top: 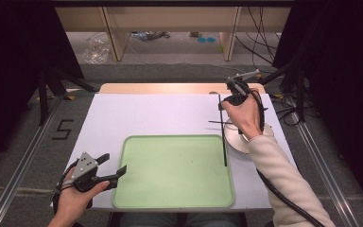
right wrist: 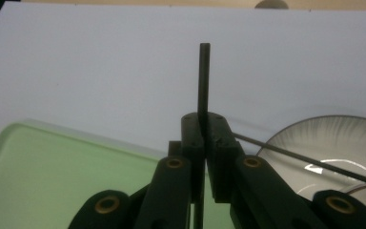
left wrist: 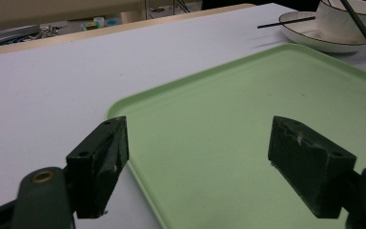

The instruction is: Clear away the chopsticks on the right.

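My right gripper point(top: 225, 104) point(right wrist: 205, 125) hovers over the table's right side, shut on a thin black chopstick point(top: 223, 142) point(right wrist: 203, 76). The stick runs from beyond the jaws back over the right edge of the green tray point(top: 175, 170). A second black chopstick point(right wrist: 290, 155) point(left wrist: 286, 21) lies across the rim of a white plate point(right wrist: 333, 138) point(top: 238, 144) beside the tray. A white bowl point(left wrist: 343, 16) stands on that plate. My left gripper point(top: 115, 163) point(left wrist: 200, 157) is open at the tray's point(left wrist: 248, 119) left edge, with nothing between its jaws.
The tray and plate sit on a white board point(top: 146, 113) laid on a wooden table point(top: 170, 88). Black stands point(top: 45, 94) and cables point(top: 283, 111) flank the table. Shelving legs point(top: 113, 38) stand on the floor beyond it.
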### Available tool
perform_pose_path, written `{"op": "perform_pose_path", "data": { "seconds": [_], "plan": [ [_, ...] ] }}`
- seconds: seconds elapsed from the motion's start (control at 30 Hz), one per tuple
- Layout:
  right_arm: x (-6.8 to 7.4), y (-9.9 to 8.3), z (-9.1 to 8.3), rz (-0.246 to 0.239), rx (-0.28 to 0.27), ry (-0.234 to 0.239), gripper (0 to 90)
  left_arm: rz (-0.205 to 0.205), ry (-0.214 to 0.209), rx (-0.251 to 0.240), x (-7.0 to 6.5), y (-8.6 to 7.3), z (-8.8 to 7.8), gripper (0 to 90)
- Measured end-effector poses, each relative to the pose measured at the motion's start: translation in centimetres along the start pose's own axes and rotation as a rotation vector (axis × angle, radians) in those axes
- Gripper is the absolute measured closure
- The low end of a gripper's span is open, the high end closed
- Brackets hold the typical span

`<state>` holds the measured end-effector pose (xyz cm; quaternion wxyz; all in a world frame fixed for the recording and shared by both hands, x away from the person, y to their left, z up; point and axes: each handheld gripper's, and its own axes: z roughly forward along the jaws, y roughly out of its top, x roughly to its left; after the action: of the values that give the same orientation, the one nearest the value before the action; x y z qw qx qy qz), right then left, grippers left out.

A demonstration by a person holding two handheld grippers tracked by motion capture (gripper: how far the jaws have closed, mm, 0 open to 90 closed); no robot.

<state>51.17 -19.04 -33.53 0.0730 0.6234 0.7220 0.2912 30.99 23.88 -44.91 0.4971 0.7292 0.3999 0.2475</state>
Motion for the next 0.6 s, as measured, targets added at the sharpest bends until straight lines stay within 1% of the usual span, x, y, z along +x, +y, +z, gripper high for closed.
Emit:
{"op": "perform_pose_path", "data": {
  "seconds": [0.03,0.07,0.13,0.17,0.2,0.23,0.27,0.3,0.33,0.37,0.4,0.43,0.47,0.5,0.53,0.57,0.6],
  "plan": [
    [0.0,-0.1,0.1,0.0,0.015,0.0,88.1,0.0,-0.002,0.0,0.0,0.0,0.0,21.4],
    [0.0,-0.1,0.1,0.0,0.015,0.0,88.1,0.0,-0.002,0.0,0.0,0.0,0.0,21.4],
    [0.0,-0.5,0.4,0.002,0.036,0.004,88.1,0.001,-0.002,0.0,0.0,0.0,0.0,21.4],
    [0.0,-0.7,0.5,0.01,0.051,-0.001,88.1,0.0,-0.001,0.0,0.0,0.0,0.0,21.5],
    [0.0,-0.8,0.7,0.018,0.056,0.004,88.1,0.001,-0.003,0.0,0.0,0.0,0.0,21.5],
    [-0.1,-1.2,0.9,0.032,0.082,0.008,88.1,0.002,-0.004,0.0,0.0,0.0,0.0,21.5],
    [-0.1,-1.2,0.9,0.032,0.082,0.008,88.1,0.003,-0.004,0.0,0.0,0.0,0.0,21.5],
    [-0.5,-1.6,1.4,0.004,0.073,0.006,88.1,0.004,-0.002,0.001,0.0,0.0,0.0,21.5],
    [-0.5,-1.6,1.4,0.004,0.073,0.006,88.1,0.004,-0.002,0.001,0.0,0.0,0.0,21.5],
    [-0.3,-1.8,1.5,0.035,0.097,0.002,88.1,0.004,-0.003,0.0,0.0,0.0,0.0,21.5],
    [-0.3,-2.1,1.7,0.052,0.127,-0.002,88.1,0.005,-0.004,0.0,0.0,0.0,0.0,21.5],
    [-0.3,-2.1,1.7,0.052,0.127,-0.002,88.1,0.005,-0.004,0.0,0.0,0.0,0.0,21.5],
    [-0.5,-2.3,2.0,0.02,0.121,-0.001,88.1,0.004,-0.003,0.0,0.0,0.0,0.0,21.5],
    [-0.4,-2.5,2.2,0.044,0.142,-0.009,88.1,0.004,-0.004,0.0,0.0,0.0,0.0,21.5],
    [-0.6,-2.8,2.3,0.026,0.161,-0.012,88.1,0.007,-0.005,0.001,0.0,0.0,0.0,21.5],
    [-0.4,-2.9,2.5,0.054,0.179,-0.017,88.1,0.006,-0.005,0.0,0.0,0.0,0.0,21.5],
    [-0.5,-3.1,2.7,0.058,0.197,-0.017,88.1,0.006,-0.004,0.001,0.0,0.0,0.0,21.5]
  ]
}}
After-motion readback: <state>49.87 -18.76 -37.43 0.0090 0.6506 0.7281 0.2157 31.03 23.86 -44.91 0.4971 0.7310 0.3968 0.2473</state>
